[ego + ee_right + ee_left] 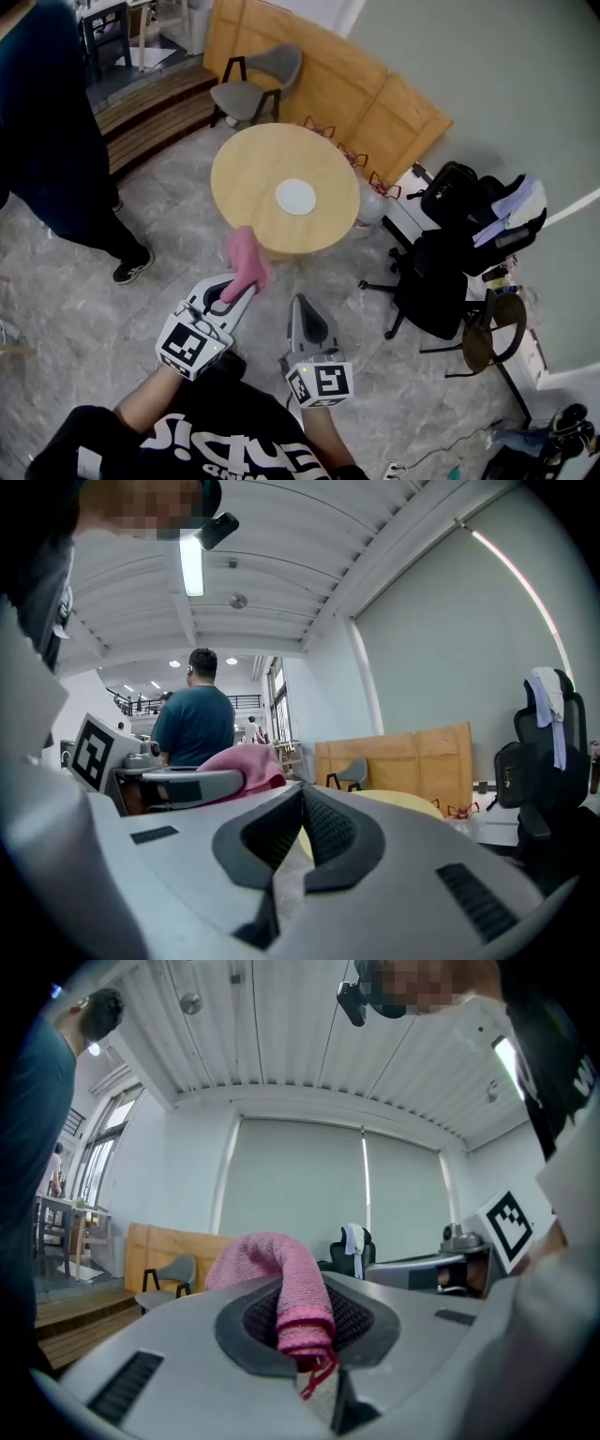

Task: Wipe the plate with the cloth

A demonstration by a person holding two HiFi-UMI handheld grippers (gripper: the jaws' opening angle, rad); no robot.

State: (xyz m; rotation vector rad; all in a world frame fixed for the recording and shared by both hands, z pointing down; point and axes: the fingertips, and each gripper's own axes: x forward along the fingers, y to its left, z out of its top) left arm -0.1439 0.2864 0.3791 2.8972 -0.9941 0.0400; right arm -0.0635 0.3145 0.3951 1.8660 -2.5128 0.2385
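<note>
A white plate (296, 197) lies near the middle of a round wooden table (253, 159) ahead of me. My left gripper (246, 286) is shut on a pink cloth (246, 258), which bunches out past its tips just short of the table's near edge. In the left gripper view the pink cloth (298, 1297) is pinched between the jaws and drapes over them. My right gripper (298, 302) is shut with nothing in it, held beside the left one, pointing at the table. In the right gripper view the cloth (244, 766) shows at the left, and the table (398, 803) lies beyond the jaws.
A grey chair (258, 80) stands behind the table against wooden panels (375, 94). A black office chair (441, 272) with bags and clothes stands to the right. A person in dark clothes (47, 141) stands at the left. A white jug (370, 208) sits by the table's right side.
</note>
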